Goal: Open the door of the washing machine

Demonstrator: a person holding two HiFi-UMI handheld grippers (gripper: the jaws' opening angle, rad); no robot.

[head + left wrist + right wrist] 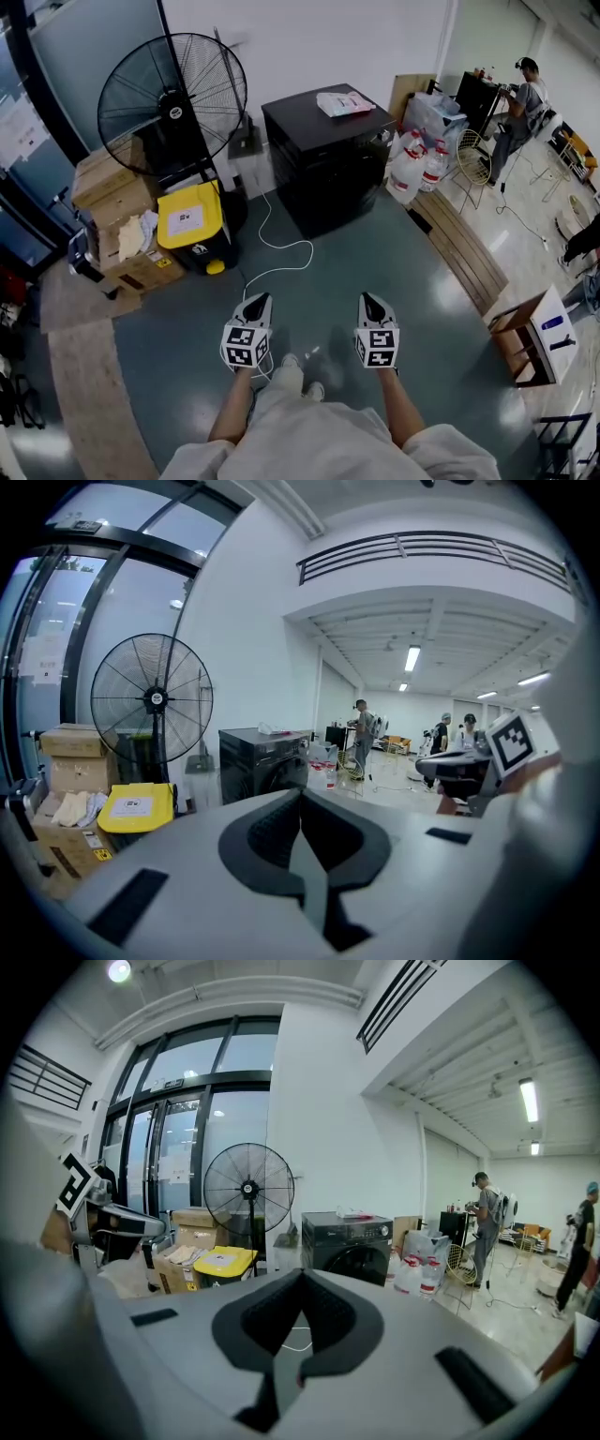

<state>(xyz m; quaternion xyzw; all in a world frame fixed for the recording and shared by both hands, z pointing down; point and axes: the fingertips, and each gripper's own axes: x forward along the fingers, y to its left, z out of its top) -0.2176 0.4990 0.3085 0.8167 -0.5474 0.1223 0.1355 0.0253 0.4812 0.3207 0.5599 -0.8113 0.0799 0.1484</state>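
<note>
Dull green floor (328,281), white walls, and the dark washing machine (328,159) stands ahead beside the big fan (173,98), well apart from both grippers. Left gripper (259,300) and right gripper (368,300) are clenched on nothing. From overhead the machine's front is a dark blur; the right gripper view shows its round door (361,1262), shut
</note>
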